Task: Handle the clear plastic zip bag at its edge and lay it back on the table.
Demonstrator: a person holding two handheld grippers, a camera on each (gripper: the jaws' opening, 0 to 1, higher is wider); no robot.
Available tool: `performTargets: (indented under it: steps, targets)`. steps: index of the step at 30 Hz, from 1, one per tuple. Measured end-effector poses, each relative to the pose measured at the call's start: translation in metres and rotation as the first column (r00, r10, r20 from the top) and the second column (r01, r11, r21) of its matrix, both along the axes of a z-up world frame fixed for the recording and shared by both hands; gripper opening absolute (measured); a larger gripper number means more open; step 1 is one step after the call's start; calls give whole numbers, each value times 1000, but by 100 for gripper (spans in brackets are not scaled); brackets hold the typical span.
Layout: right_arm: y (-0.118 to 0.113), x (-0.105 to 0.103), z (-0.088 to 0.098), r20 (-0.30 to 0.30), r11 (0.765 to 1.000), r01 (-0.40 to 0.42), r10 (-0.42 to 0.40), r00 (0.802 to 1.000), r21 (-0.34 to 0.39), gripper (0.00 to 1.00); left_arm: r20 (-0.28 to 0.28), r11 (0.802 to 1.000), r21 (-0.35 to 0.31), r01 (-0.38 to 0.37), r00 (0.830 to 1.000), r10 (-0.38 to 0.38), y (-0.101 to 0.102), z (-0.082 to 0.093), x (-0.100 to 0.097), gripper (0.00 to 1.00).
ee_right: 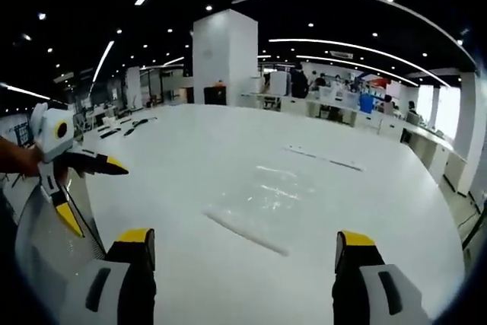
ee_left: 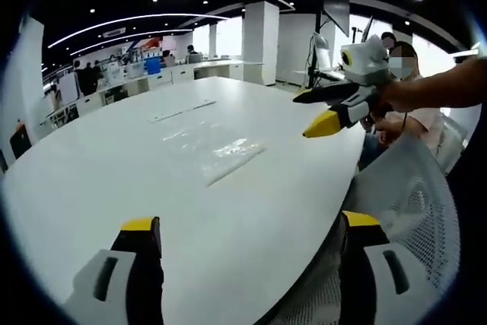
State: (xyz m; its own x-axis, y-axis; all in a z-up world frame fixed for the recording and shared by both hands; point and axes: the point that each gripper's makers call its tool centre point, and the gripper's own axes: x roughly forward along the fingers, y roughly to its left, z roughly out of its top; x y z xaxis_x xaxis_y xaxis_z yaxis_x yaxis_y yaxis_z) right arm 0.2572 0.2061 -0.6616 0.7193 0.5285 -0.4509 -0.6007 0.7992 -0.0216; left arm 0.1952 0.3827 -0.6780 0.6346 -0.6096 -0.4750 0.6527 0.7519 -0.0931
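Bag (ee_left: pixel 215 150) lies flat on table (ee_left: pixel 99 180); both tongs gape empty.

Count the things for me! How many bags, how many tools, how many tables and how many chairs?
Clear plastic zip bag: 1, lying flat.
Tools: 2, the left tool and the right tool, both open.
White table: 1, the one under the bag.
Mesh chair: 1, beside that table.
Total: 5
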Motion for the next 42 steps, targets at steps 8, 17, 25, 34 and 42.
performTargets:
  steps: [8,17,25,34,42]
  targets:
    - [-3,-16,0,6,1000,19,-19,1000,18,100,5,999,6,-35,999,35,11,-5,0,99]
    - [-17,-30,-4,-8,989,110,-110,994,103,100,26,997,24,-71,997,71,19,-7,-4,98]
    - [-14,-35,-7,-25,986,122,-120,993,116,100,25,997,29,-73,997,72,21,-8,-3,96]
    - [-12,-38,-7,-15,988,112,-111,994,104,99,26,996,36,-76,997,75,24,-8,-2,96]
    - [-12,-41,-5,-1,989,114,-115,993,98,99,32,997,41,-72,997,70,27,-4,-4,95]
